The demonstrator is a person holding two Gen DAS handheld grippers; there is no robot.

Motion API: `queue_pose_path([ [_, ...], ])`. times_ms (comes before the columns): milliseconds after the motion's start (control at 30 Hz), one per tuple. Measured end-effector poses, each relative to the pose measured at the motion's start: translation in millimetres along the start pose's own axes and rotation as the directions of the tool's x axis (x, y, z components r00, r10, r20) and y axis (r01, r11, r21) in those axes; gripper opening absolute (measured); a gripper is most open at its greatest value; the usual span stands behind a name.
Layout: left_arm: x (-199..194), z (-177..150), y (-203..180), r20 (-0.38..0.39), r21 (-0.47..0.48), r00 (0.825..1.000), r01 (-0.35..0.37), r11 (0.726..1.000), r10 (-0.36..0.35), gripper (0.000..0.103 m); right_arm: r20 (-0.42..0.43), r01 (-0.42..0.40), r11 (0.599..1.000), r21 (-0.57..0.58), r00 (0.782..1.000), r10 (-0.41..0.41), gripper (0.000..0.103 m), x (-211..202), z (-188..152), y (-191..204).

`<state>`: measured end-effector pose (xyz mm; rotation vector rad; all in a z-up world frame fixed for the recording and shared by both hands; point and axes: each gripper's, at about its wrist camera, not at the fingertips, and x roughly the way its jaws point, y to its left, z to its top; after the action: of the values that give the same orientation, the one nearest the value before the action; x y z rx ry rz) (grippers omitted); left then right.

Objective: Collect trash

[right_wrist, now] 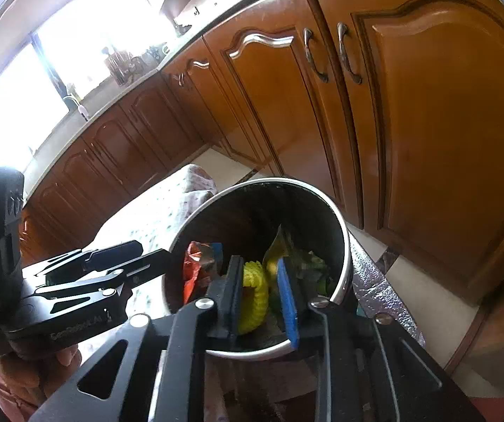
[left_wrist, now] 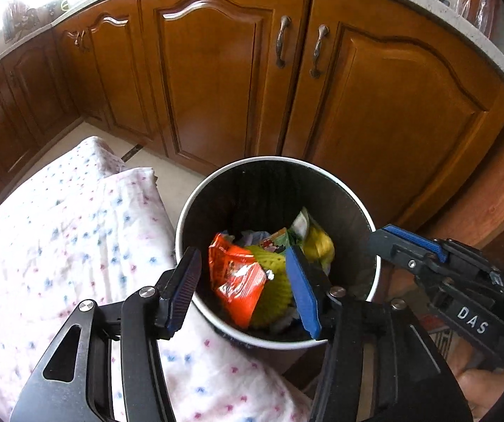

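The right gripper (right_wrist: 264, 299) hangs spread over the trash bin (right_wrist: 346, 267), above a yellow foam net (right_wrist: 253, 295).

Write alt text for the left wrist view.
The open left gripper hovers over a round white-rimmed dark trash bin holding an orange snack wrapper and yellow foam netting, beside a dotted white cloth and wooden cabinets.

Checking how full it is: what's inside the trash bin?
Inside the trash bin: an orange wrapper, yellow foam netting, a green packet, a yellow-green bag. Anything beneath is covered.
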<state>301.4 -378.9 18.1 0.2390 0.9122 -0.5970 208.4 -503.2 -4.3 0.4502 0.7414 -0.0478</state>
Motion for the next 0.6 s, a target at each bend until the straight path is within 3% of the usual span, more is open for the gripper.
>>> queue_pose_path([
  [300, -33.3, -18.3, 17.3, 0.047, -0.045, 0.999, 0.007, 0.999, -0.005, 0.058, 0.056, -0.029, 0.999, 0.034, 0.998, 0.027, 0.044, -28.6, -15.4, 11.1],
  [367, -40.5, -23.6, 19.7, 0.055, -0.052, 0.998, 0.006, 0.999, -0.004, 0.06, 0.077, -0.033, 0.999, 0.038, 0.997, 0.03, 0.051, -34.9, -20.8, 15.8],
  [433, -48.7, -30.0, 23.1, 0.067, -0.064, 0.998, 0.006, 0.998, -0.002, 0.062, 0.099, -0.041, 0.998, 0.046, 0.994, 0.036, 0.065, -42.3, -27.7, 21.5],
  [600, -67.5, -56.3, 33.9, 0.098, -0.114, 0.995, 0.018, 0.993, -0.006, 0.067, 0.144, -0.064, 0.996, 0.057, 0.988, 0.056, 0.078, -53.7, -50.0, 36.4],
])
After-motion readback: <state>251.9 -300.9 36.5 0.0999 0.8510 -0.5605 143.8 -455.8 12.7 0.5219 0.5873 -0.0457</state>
